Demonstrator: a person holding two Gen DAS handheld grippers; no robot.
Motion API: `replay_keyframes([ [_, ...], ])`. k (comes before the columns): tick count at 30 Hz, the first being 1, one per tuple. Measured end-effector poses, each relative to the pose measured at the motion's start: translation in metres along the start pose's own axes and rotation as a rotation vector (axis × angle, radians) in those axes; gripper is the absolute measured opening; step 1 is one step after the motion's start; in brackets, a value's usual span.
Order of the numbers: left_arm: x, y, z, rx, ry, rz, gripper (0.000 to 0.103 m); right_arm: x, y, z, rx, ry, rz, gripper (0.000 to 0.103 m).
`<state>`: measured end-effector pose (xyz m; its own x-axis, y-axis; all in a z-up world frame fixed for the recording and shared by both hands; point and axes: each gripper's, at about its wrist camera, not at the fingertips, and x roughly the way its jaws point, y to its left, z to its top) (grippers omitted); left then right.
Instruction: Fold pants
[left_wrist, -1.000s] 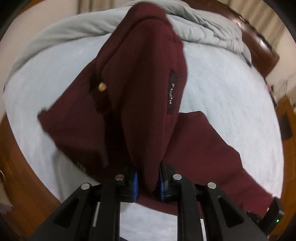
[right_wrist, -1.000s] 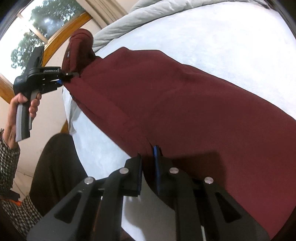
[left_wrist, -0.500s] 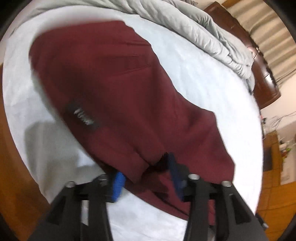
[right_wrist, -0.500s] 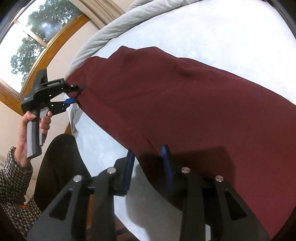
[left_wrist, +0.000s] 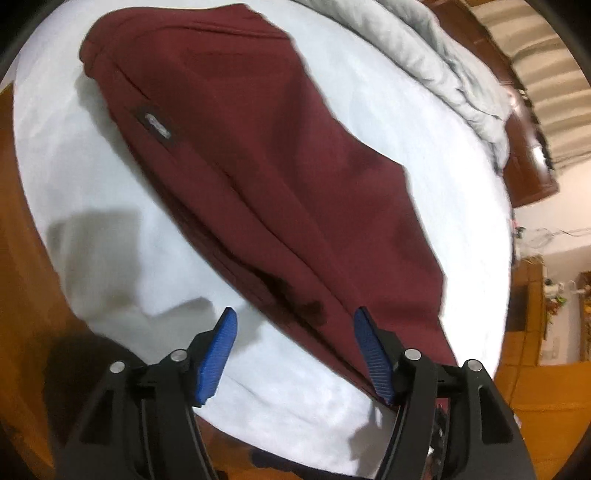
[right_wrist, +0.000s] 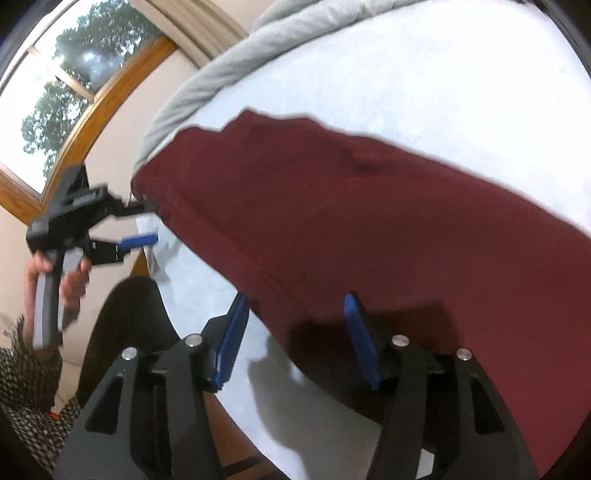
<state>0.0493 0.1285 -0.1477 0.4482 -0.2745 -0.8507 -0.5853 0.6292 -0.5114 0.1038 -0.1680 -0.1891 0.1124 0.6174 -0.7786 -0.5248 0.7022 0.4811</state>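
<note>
Dark red pants (left_wrist: 266, 155) lie folded lengthwise on the white bed (left_wrist: 92, 177), with a black label (left_wrist: 157, 125) near the waist end. My left gripper (left_wrist: 293, 314) is open and empty, just off the near edge of the pants. In the right wrist view the pants (right_wrist: 369, 229) stretch across the bed (right_wrist: 443, 81). My right gripper (right_wrist: 295, 299) is open and empty, with the near edge of the pants lying between its blue pads. The left gripper (right_wrist: 144, 223) also shows there, open, beside the waist end.
A grey duvet (left_wrist: 443, 74) is bunched along the far side of the bed, by a dark wooden headboard (left_wrist: 532, 170). The wooden bed frame (left_wrist: 22, 258) runs along the near edge. A window (right_wrist: 66, 88) and the person's body (right_wrist: 122, 317) are on the left.
Both grippers have opened and let go of the pants. The lifted part has come down flat onto the bed, and both grippers have drawn back slightly.
</note>
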Motion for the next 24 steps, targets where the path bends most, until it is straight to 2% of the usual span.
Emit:
replay_keyframes([
  [3, -0.001, -0.031, -0.003, 0.126, -0.061, -0.041, 0.066, -0.023, -0.012, 0.005, 0.066, -0.073, -0.012, 0.056],
  [6, 0.005, -0.063, 0.003, 0.274, -0.103, -0.075, 0.068, -0.048, -0.036, 0.002, 0.158, -0.137, -0.073, 0.056],
  [8, 0.021, -0.074, 0.007, 0.346, -0.113, -0.021, 0.069, -0.06, -0.051, -0.005, 0.205, -0.157, -0.107, 0.056],
  [10, 0.046, -0.067, 0.01, 0.366, -0.059, 0.046, 0.069, -0.067, -0.065, -0.012, 0.244, -0.159, -0.154, 0.056],
  [11, 0.058, -0.062, 0.01, 0.36, -0.029, 0.071, 0.069, -0.066, -0.075, -0.016, 0.275, -0.14, -0.176, 0.056],
  [13, 0.064, -0.061, 0.006, 0.395, -0.053, 0.08, 0.07, -0.056, -0.087, -0.021, 0.311, -0.087, -0.224, 0.053],
  [15, 0.063, -0.067, 0.004, 0.413, -0.058, 0.104, 0.071, -0.052, -0.089, -0.022, 0.306, -0.093, -0.223, 0.054],
  [17, 0.055, -0.076, 0.005, 0.393, -0.062, 0.073, 0.072, -0.057, -0.082, -0.023, 0.276, -0.098, -0.232, 0.056],
  [18, 0.053, -0.086, 0.005, 0.415, -0.056, 0.043, 0.073, -0.059, -0.078, -0.022, 0.255, -0.109, -0.237, 0.057],
  [21, 0.054, -0.127, 0.01, 0.55, -0.065, 0.019, 0.073, -0.065, -0.075, -0.018, 0.234, -0.139, -0.235, 0.057],
  [24, 0.076, -0.163, 0.026, 0.655, -0.035, 0.052, 0.074, -0.07, -0.077, -0.019, 0.233, -0.154, -0.235, 0.057],
])
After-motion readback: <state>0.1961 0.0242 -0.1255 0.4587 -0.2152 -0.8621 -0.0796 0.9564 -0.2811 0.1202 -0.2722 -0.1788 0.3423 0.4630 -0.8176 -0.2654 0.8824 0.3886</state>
